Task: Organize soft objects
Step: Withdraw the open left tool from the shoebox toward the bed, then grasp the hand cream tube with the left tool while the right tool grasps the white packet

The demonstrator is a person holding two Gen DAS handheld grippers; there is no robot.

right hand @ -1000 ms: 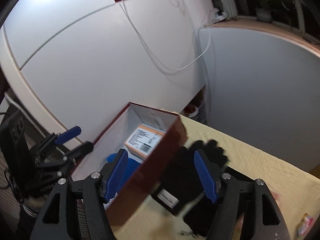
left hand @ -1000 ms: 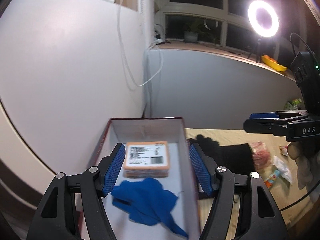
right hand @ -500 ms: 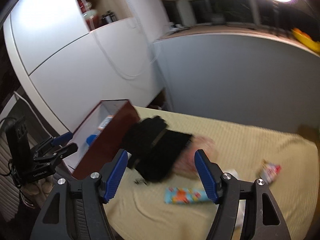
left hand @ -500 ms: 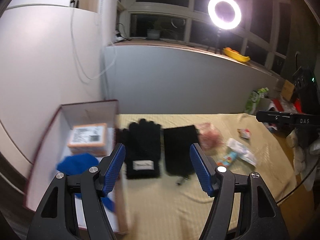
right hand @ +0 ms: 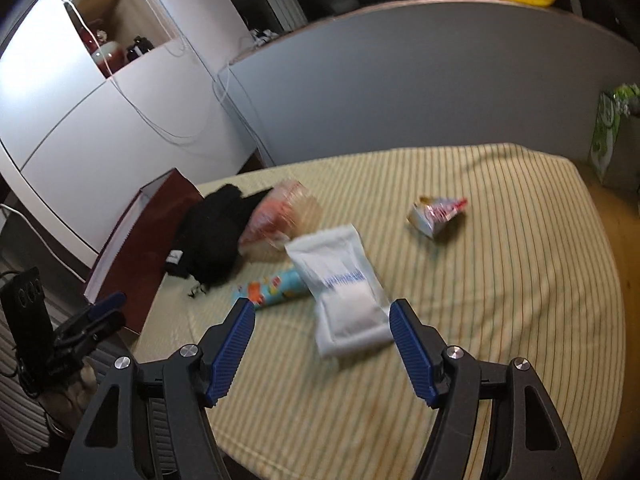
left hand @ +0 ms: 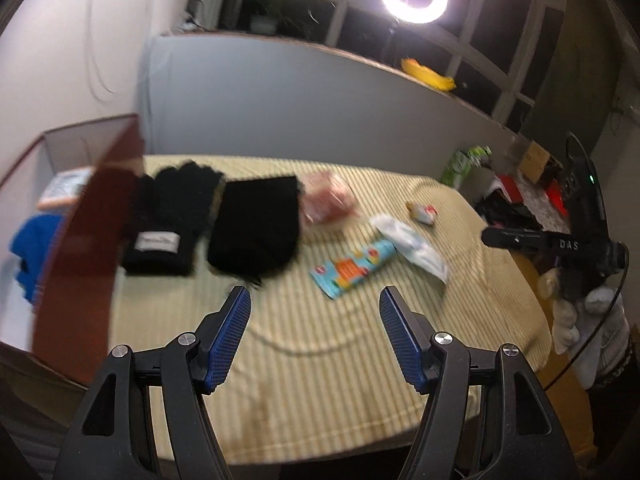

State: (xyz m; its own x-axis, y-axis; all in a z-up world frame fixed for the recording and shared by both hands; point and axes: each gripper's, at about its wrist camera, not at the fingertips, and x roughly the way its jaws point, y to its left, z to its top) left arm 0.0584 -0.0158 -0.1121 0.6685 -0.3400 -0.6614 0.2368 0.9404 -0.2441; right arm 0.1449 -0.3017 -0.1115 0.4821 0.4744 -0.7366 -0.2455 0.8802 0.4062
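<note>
Left gripper (left hand: 315,322) is hanging released over the near edge of the table (left hand: 360,380), blue pads apart with nothing but striped cloth showing between them. Right gripper (right hand: 322,330) is spread too, hovering above the white soft pack (right hand: 340,296), not touching it that I can see. Just beyond, the colourful tube (left hand: 354,266) is lying mid-table, touching that white pack. Further back, the black glove (left hand: 168,220) and the black folded knit (left hand: 256,228) are sitting side by side near the left edge, a pinkish clear packet (left hand: 328,200) just behind them. At the table's left edge the dark red box (left hand: 92,248) is standing open, holding a blue cloth (left hand: 32,248). A small crumpled wrapper (right hand: 436,212) is lying toward the far right.
</note>
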